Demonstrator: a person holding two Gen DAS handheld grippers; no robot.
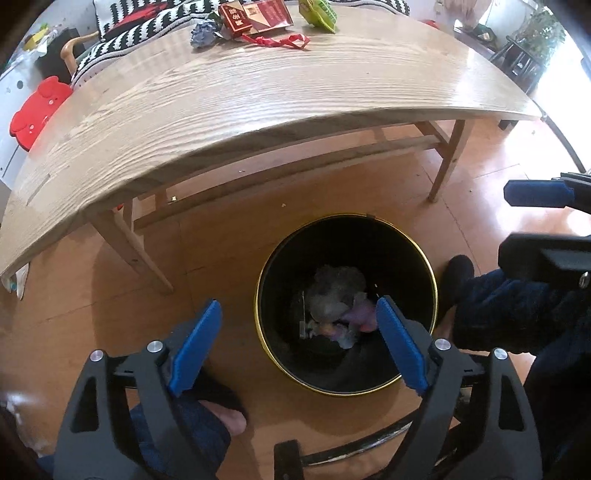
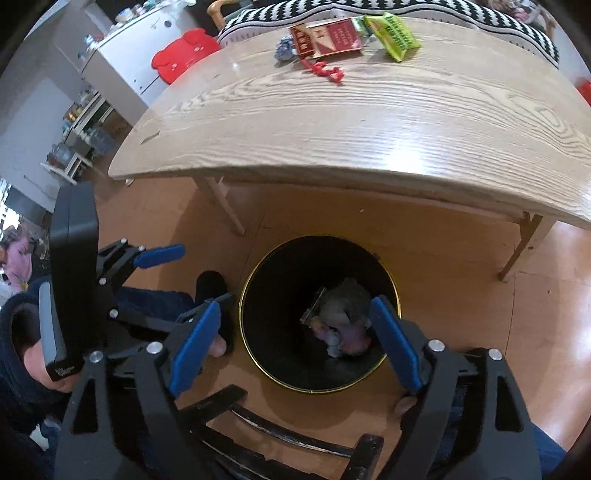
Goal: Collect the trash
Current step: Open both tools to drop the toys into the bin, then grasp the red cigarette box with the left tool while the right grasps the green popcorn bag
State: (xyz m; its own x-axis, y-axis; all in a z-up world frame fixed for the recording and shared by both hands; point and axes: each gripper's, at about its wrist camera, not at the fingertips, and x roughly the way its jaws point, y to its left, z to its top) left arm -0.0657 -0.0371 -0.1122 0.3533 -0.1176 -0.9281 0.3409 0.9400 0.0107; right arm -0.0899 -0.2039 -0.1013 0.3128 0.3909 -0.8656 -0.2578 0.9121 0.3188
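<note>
A black bin with a gold rim [image 1: 258, 317] [image 2: 242, 314] stands on the floor below both grippers, with crumpled paper and wrappers [image 1: 338, 295] [image 2: 341, 317] inside. My left gripper [image 1: 297, 345] is open and empty above the bin. My right gripper [image 2: 293, 341] is open and empty above it too. The left gripper shows at the left of the right wrist view [image 2: 177, 273]. On the far side of the wooden table [image 1: 258, 92] [image 2: 332, 110] lie a crumpled grey paper [image 1: 202, 32] [image 2: 283, 48], red boxes [image 1: 255, 16] [image 2: 328, 38], a red ribbon [image 1: 280, 40] [image 2: 327, 71] and a green wrapper [image 1: 318, 13] [image 2: 393, 33].
A striped cushion on a chair [image 1: 122, 26] stands behind the table. A red pig-shaped cushion [image 1: 35, 110] [image 2: 184, 55] lies at the left. The person's feet in dark slippers [image 1: 456, 273] [image 2: 212, 288] are beside the bin. Table legs [image 1: 447, 155] stand near it.
</note>
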